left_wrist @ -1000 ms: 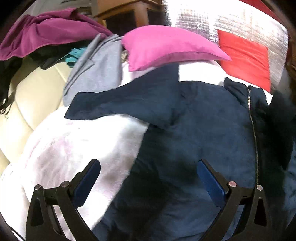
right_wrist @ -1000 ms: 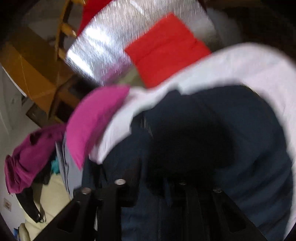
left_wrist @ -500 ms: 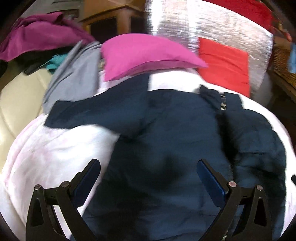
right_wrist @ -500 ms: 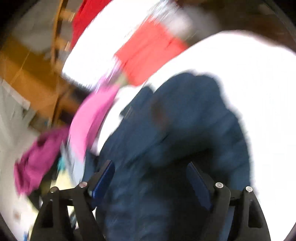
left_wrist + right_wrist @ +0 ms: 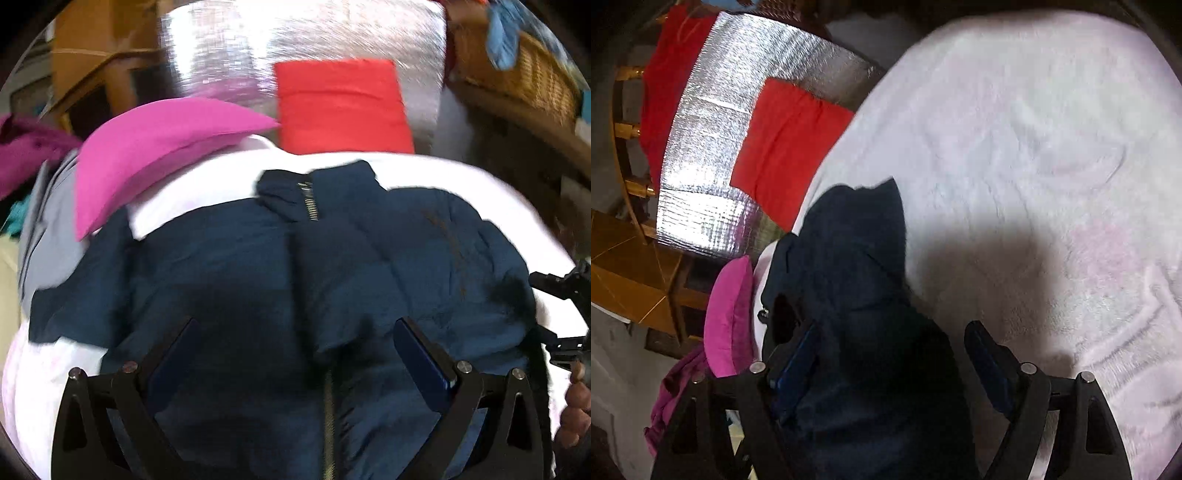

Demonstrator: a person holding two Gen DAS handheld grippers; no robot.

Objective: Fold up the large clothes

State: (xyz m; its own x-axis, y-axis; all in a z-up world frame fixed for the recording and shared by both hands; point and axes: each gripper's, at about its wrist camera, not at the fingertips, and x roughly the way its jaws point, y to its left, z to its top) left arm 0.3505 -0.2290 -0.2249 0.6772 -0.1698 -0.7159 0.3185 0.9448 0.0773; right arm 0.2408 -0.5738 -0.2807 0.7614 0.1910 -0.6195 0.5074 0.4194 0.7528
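The navy padded jacket (image 5: 236,280) lies spread on the pale fluffy blanket (image 5: 48,373), front side up, with its zipper (image 5: 328,417) running down the middle and the collar pointing toward the red cushion (image 5: 341,110). One second ago the right side of the jacket was still bunched in the right gripper; now this part lies folded inward over the body, so the jacket looks narrower on that side. Its other sleeve is still stretched out toward the pink pillow (image 5: 155,147).

The left gripper (image 5: 295,354) hovers over the lower part of the jacket with its jaws wide apart and no cloth between the pads. Since the earlier frame its view has shifted across, so the zipper is now centred between its fingers.

The right gripper (image 5: 892,354) was shut on dark fabric before; now its jaws stand apart and are closing a little. The folded edge of the jacket (image 5: 857,266) lies between them, but the pads do not press it. The blanket (image 5: 1034,147) fills the rest of that view.

Behind the cushion stands a silver foil panel (image 5: 303,48).
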